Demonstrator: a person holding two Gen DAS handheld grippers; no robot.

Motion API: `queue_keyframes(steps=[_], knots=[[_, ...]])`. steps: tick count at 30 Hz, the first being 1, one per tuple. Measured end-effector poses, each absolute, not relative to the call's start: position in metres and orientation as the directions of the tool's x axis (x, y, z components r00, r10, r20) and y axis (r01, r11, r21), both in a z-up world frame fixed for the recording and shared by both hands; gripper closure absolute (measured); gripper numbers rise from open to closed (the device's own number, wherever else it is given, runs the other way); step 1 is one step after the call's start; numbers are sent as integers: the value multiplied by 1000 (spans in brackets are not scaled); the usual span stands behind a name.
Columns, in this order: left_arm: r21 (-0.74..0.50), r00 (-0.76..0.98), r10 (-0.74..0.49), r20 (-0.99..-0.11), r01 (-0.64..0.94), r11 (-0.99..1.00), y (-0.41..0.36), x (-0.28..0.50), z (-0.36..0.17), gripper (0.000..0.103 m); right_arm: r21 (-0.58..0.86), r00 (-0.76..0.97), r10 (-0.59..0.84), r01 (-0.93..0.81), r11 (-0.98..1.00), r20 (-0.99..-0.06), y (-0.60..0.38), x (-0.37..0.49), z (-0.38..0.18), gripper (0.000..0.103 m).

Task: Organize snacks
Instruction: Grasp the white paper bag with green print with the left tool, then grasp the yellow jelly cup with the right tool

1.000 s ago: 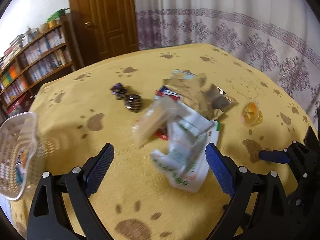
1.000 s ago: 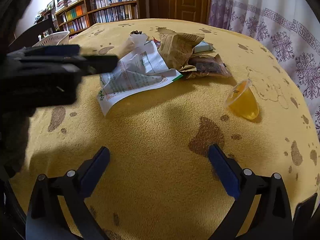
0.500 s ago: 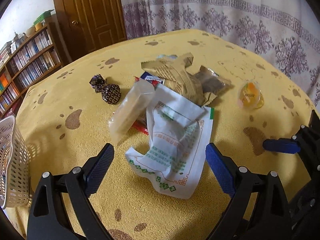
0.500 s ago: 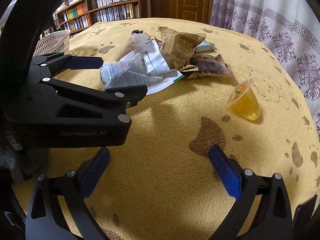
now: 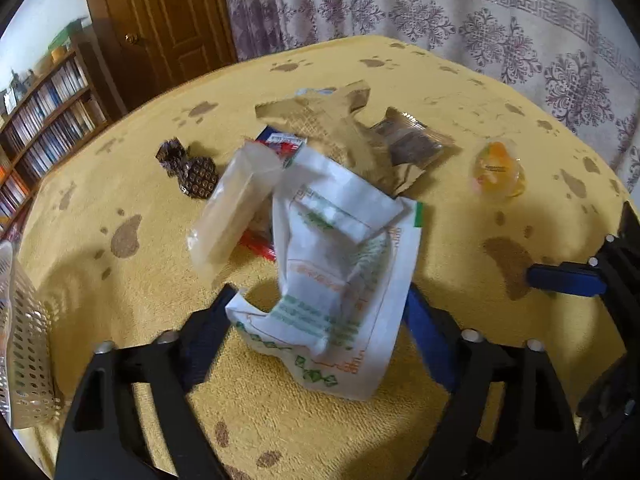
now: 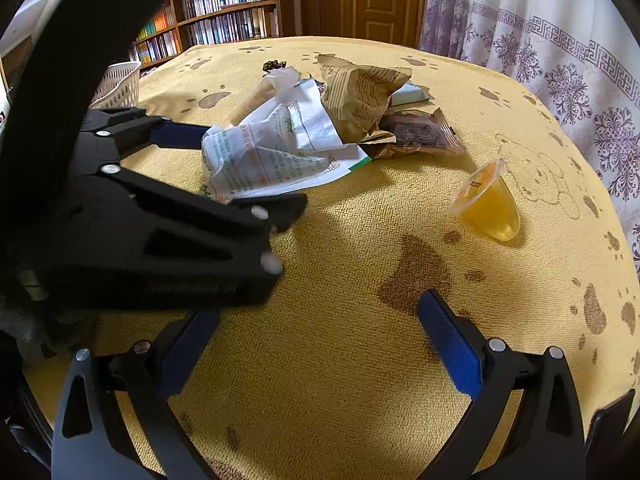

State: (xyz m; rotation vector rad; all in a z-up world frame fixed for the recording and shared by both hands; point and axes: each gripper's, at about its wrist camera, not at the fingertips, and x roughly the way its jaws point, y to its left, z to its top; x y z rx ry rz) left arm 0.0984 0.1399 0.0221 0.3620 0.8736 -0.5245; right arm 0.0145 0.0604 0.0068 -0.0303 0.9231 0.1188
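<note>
While the left gripper (image 5: 316, 316) reaches into the heap, its jaws stand spread on either side of the near end of the white printed packet (image 5: 340, 272), the blue pads close to the packet's edges though I cannot tell whether they touch it. Far off to that gripper's left, at the table's edge, stands a white perforated basket (image 5: 24, 340). Ahead and to the left of the fingers lie two dark wrapped sweets (image 5: 188, 168), and nearer, a clear pale packet (image 5: 232, 208) leans on the white one, with something red showing under it. Straight ahead, beyond the white packet, a crumpled brown bag (image 5: 340, 128) tops the heap, a dark-filled clear wrapper (image 5: 412, 144) just to its right. Farther right, well apart from the heap, a jelly cup (image 5: 498, 170) lies on its side on the yellow paw-print cloth (image 5: 460, 92). At the far right the right gripper (image 6: 316, 340) hovers above bare cloth with jaws wide apart and nothing between them; the jelly cup lies ahead and to its right, the heap ahead and to its left.
</note>
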Motion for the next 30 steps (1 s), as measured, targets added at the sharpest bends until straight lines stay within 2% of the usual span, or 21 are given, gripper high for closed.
queue_keyframes(steps=[2,3,5,12,15,20,23,25,30], knots=[[63,527,-303,-794,567,821,144,100,24,41,26,597,90,-115,993,-797,60,15,7,5],[66,538,-305,-786,563,823,146,99,25,52,29,598,93,-115,993,-796,60,15,7,5],[35,527,-332,-782,569,821,150,98,27,59,43,601,104,-115,992,-793,59,14,8,5],[12,556,-351,-753,546,838,165,89,40,61,171,607,206,-116,978,-767,37,15,15,7],[-2,583,-367,-725,531,847,175,84,54,61,128,645,135,-57,990,-753,21,15,23,7],[-21,611,-386,-691,517,855,185,79,74,61,157,682,83,48,986,-727,-11,17,34,10],[-25,619,-392,-680,515,857,189,77,79,61,136,690,55,63,989,-721,-18,24,34,18],[-28,625,-393,-674,510,860,192,77,83,61,99,695,20,73,992,-719,-19,31,34,28],[-37,642,-396,-656,497,867,200,76,91,61,13,709,-50,82,997,-704,-24,56,33,35]])
